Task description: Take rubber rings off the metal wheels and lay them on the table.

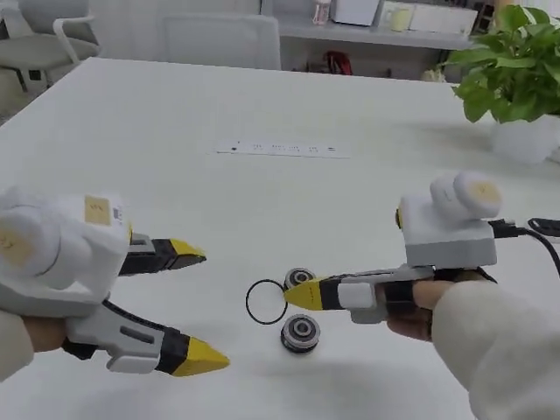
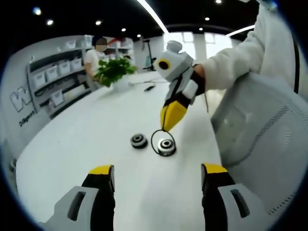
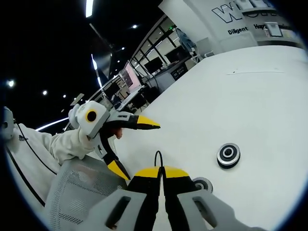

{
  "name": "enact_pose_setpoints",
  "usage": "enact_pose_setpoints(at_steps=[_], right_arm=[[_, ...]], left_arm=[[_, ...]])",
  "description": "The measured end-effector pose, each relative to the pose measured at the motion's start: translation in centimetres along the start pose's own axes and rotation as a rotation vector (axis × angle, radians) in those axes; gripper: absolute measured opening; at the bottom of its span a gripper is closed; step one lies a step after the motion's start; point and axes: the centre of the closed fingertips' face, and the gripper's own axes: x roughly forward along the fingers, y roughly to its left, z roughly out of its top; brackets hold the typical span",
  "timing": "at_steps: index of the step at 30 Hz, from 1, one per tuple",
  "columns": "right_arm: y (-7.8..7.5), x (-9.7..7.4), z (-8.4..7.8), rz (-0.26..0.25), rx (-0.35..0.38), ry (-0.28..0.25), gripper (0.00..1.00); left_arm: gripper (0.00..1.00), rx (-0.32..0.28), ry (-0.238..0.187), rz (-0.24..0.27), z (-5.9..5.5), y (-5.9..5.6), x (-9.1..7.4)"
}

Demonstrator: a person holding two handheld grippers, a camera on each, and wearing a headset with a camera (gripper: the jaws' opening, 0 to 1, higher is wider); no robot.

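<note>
Pinching a rubber ring (image 1: 248,303), the right gripper (image 1: 293,296) is closed; left gripper (image 1: 213,306) gapes empty.

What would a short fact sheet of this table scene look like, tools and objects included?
table: white
metal wheels: two, lying flat, close together
rubber ring: thin black loop, beside the wheels, around neither
right gripper: shut on the rubber ring
left gripper: open, empty, left of the wheels
plant: potted, far right
</note>
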Motion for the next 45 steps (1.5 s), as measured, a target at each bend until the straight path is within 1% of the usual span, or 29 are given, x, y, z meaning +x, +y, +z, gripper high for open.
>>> enact_pose_setpoints(at_steps=[3,6,10,13,14,15,19,23,29,33,39,45], right_arm=[[0.3,0.6,-0.3,0.014,-0.004,0.015,0.0],[0.8,1.3,-0.8,0.024,-0.016,0.038,0.0],[0.8,1.8,-1.5,0.019,-0.025,0.06,0.0],[0.7,2.1,-1.9,0.023,-0.026,0.064,0.0],[0.6,2.2,-2.0,0.02,-0.026,0.068,0.0],[0.6,2.2,-2.2,0.015,-0.033,0.076,0.0],[0.0,2.4,-2.6,-0.019,-0.059,0.091,0.0],[-0.5,2.5,-3.0,-0.04,-0.067,0.108,0.0],[-1.0,2.7,-3.3,-0.067,-0.082,0.118,0.0],[-0.9,2.9,-3.3,-0.059,-0.092,0.116,0.0],[-1.5,3.2,-4.2,-0.085,-0.111,0.154,0.0],[-1.6,3.5,-5.0,-0.094,-0.126,0.188,0.0]], left_arm=[[0.75,0.01,0.027,-0.016,-0.7,-0.4,0.2],[0.75,0.009,0.041,-0.024,-1.2,-0.5,0.2],[0.76,-0.008,0.044,-0.03,-1.5,-0.7,0.3],[0.76,-0.008,0.043,-0.03,-1.4,-0.9,0.6],[0.77,-0.019,0.03,-0.044,-1.2,-1.2,0.7],[0.77,-0.024,0.028,-0.053,-1.2,-1.5,0.9],[0.77,-0.027,0.038,-0.066,-1.5,-1.8,1.2],[0.79,-0.038,0.038,-0.072,-1.7,-1.8,1.5],[0.79,-0.043,0.046,-0.07,-2.0,-1.8,1.6],[0.79,-0.043,0.051,-0.079,-2.1,-2.0,1.8],[0.79,-0.043,0.049,-0.082,-2.0,-2.0,1.8],[0.79,-0.051,0.047,-0.068,-2.0,-1.7,1.6]])
